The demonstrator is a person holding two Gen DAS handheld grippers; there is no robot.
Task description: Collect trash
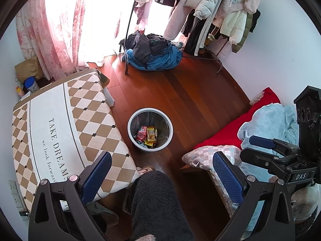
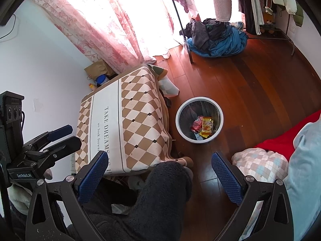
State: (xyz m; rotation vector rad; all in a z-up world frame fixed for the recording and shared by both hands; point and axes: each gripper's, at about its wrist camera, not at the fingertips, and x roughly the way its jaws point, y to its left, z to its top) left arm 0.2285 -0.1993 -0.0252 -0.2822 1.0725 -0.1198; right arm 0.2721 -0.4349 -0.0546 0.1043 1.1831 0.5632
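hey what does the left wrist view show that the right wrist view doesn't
Only the left wrist view shows the right hand-held gripper at its right edge and wall sockets at lower left. Only the right wrist view shows the left hand-held gripper and a cable on the wall. Both share the trash bin holding snack wrappers, the checked tablecloth, and the pile of clothes.

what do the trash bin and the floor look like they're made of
Trash bin: likely plastic, with a smooth pale matte rim and a thin, translucent, wrinkled liner inside. Floor: apparently wood planks, reddish-brown with visible seams, and glossy, since window light reflects off it.
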